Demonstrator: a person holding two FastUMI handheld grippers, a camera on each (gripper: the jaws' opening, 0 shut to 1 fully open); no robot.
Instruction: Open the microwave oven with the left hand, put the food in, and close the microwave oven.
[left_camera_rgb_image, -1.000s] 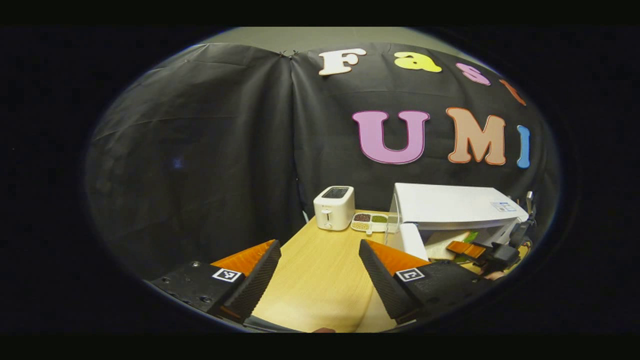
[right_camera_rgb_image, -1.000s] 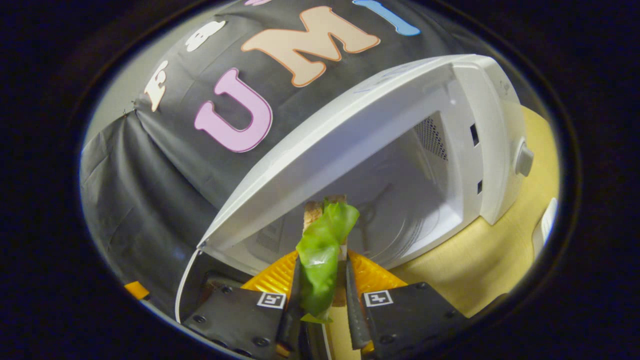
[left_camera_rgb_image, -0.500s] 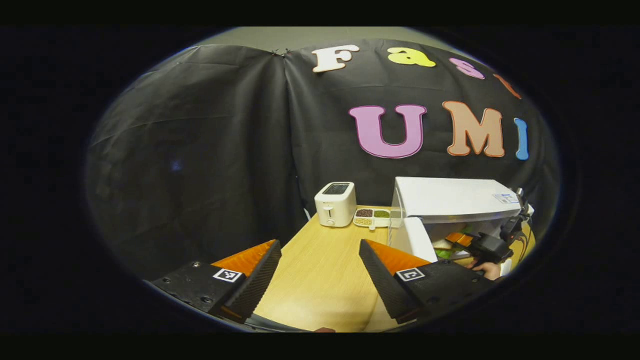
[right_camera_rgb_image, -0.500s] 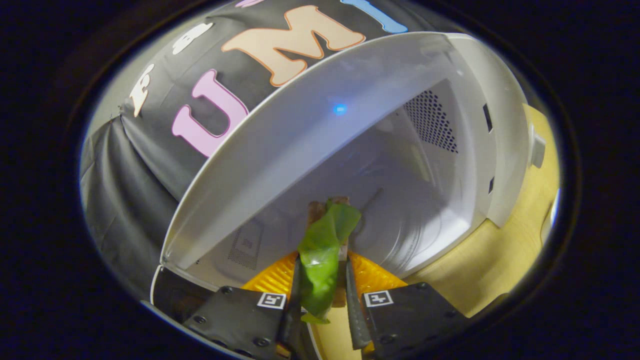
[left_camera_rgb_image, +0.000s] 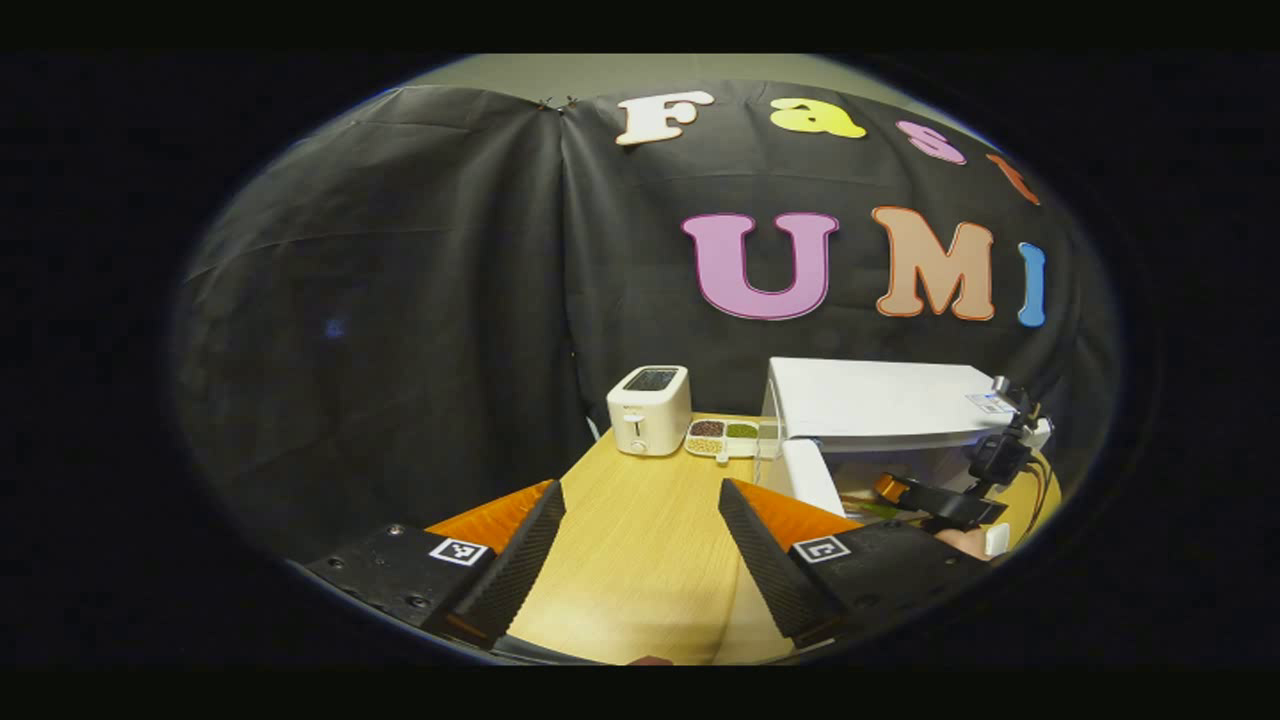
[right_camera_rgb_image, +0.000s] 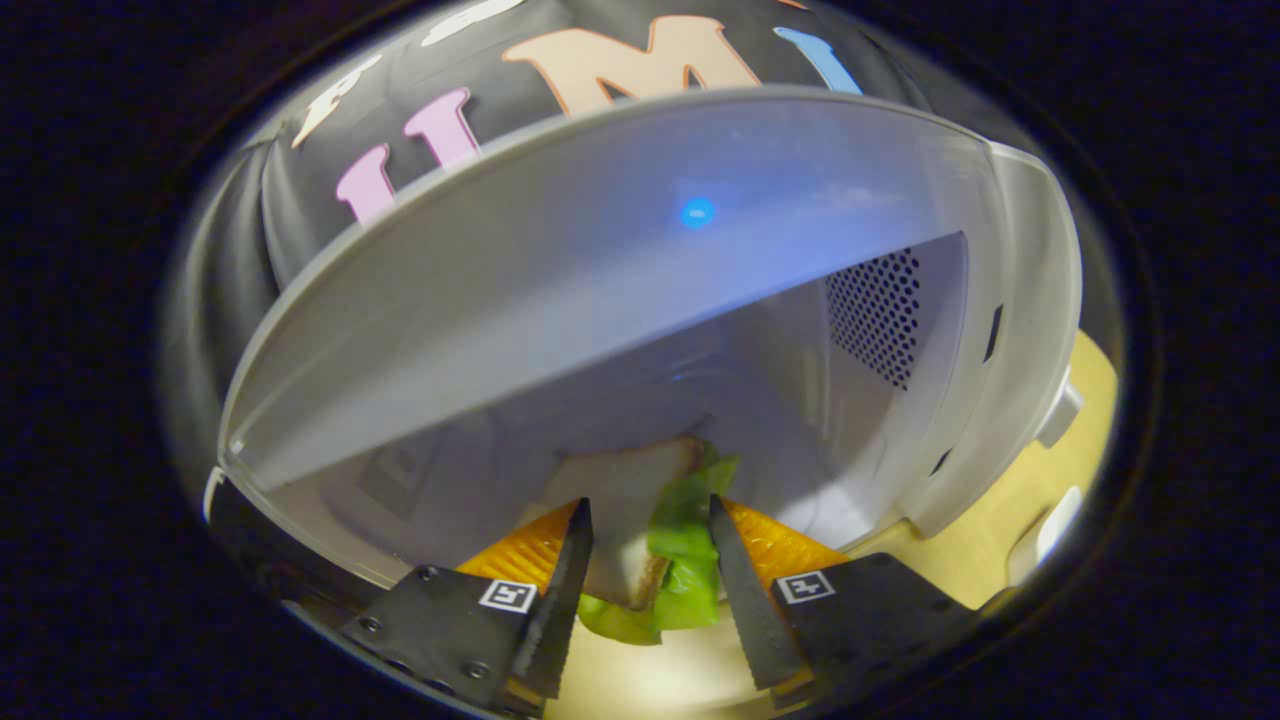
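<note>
The food, a slice of bread with a green lettuce leaf beside it, lies inside the cavity of the microwave oven, low at the mouth of the opening. In the right gripper view it sits between the fingers of the right tool, which are spread a little; whether either finger touches the bread or the leaf cannot be told. The perforated vent panel shows on the cavity's right wall, and a knob sticks out on the oven's far right face.

In the left gripper view the microwave oven stands on the right of the wooden desk, its door swung out on the left side. The right tool reaches into the opening from the near right, with part of a hand behind it. To the left of the oven, against the black cloth wall, a divided tray of beans or grains lies just beside a white toaster, which is farther left. Nothing stands between the door and the near edge of the desk.

The left tool hangs above the bare desk, well apart from the oven, its fingers spread wide with nothing between them.
</note>
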